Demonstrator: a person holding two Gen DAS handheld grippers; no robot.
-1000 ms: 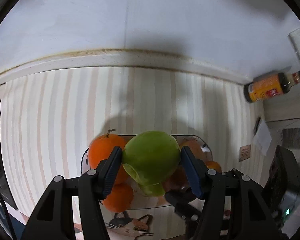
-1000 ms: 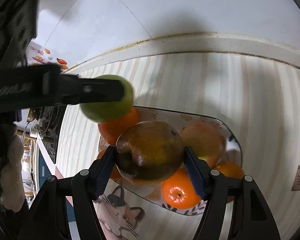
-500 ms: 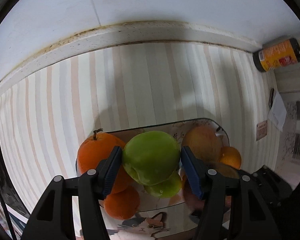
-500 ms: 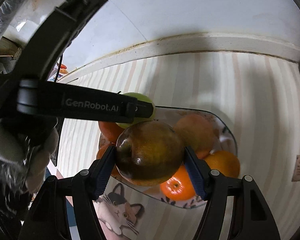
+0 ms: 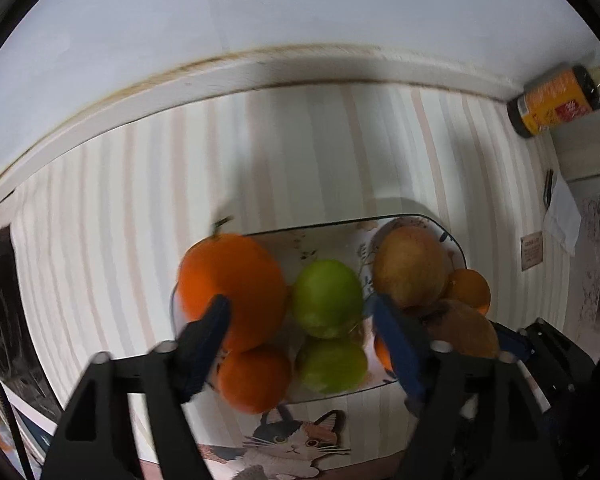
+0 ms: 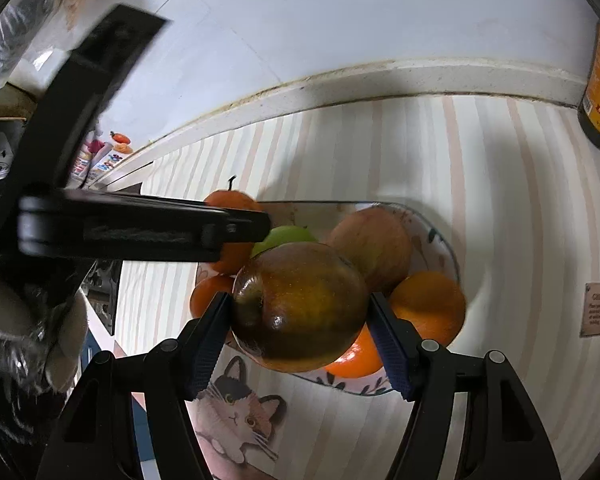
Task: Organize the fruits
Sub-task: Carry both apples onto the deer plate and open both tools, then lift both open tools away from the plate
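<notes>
**Entry: green apple released to plate; dark apple in hand**

- Left gripper [image 5: 300,320]: half a second ago my fingers clamped the green apple [image 5: 327,298]; now they stand wide with nothing between them. The apple rests on the plate [image 5: 456,246] at frame centre, touching the large orange [image 5: 232,284] to its left and stacked above a second green fruit [image 5: 332,364]. I judge this placement done.
- Right gripper [image 6: 300,320]: fingers holding the dark red-brown apple [image 6: 300,306], unchanged from before, hovering over the plate's near edge in the lower centre of the frame. I judge it next to go down.
- Orientation, dark apple: near-round, so hardly any long axis; its stem dimple faces lower left toward my left finger, so the core axis runs roughly sideways across the fingers.
- Free room: plate crowded; bare patch visible at upper centre.
</notes>
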